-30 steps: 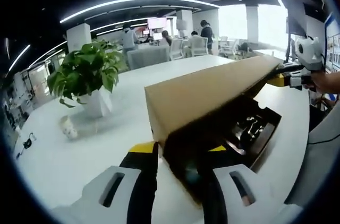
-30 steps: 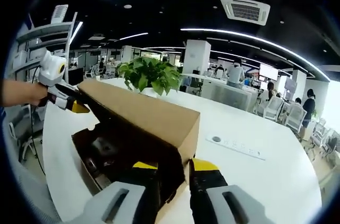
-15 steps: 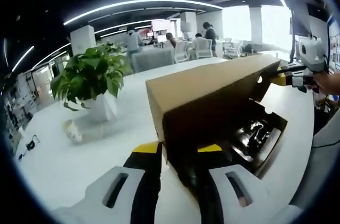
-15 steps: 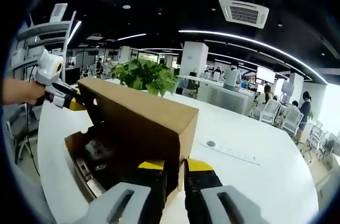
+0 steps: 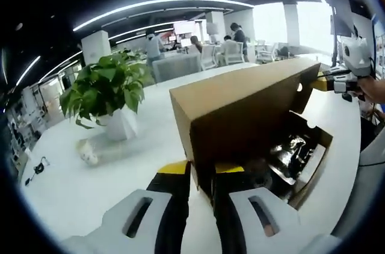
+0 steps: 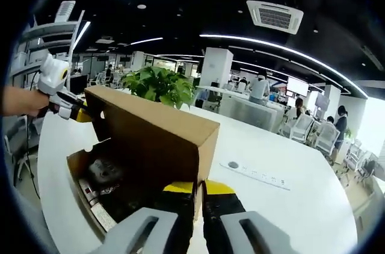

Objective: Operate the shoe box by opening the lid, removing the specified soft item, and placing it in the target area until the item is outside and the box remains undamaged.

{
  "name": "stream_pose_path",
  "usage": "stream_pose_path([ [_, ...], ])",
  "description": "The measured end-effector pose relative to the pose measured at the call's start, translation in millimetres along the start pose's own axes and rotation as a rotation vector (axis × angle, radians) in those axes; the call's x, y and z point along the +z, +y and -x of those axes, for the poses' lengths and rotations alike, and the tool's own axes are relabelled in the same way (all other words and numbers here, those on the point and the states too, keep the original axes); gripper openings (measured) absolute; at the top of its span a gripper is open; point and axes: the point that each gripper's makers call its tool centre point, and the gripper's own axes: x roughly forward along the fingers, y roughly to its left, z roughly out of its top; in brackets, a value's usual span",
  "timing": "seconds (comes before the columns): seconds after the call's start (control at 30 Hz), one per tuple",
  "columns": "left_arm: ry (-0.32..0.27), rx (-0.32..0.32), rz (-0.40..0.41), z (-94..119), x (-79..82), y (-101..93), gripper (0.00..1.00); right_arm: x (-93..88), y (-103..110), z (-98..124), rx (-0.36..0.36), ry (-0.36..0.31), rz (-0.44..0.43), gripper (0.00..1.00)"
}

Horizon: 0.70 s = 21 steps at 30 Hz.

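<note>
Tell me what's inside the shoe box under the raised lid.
Inside the shoe box, dark glossy contents show, too shadowed to identify. The raised lid, pinched by both tongs, hides the rest of the interior.

The left gripper (image 5: 201, 173) has pale grey moulded jaw bodies, each with a slanted oval slot, black inner faces and yellow tips. The right gripper (image 6: 200, 191) looks the same: grey shells, slotted, black inside, yellow-capped. A bare hand (image 6: 21, 99) grips a white-bodied gripper.

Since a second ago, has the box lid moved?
Yes. Against the box base on the table, the lid has swung further up, more upright, a gripper clamped at each end: left, right.
</note>
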Motion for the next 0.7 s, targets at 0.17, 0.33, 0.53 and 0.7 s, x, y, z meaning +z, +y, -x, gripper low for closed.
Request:
stream_pose_path([
  [0.17,0.000,0.015,-0.027,-2,2.7,4.4,0.06,2.8,-3,-4,-0.005,0.005,0.005,0.00],
  [0.33,-0.006,0.023,-0.024,-5,4.9,8.7,0.04,4.2,-6,-7,-0.009,0.005,0.010,0.00],
  [0.53,-0.006,0.017,-0.018,-9,3.9,8.6,0.06,5.5,-8,-10,-0.011,0.008,0.012,0.00],
  [0.7,-0.005,0.014,-0.019,-13,3.0,9.5,0.08,7.4,-10,-12,-0.010,0.012,0.017,0.00],
])
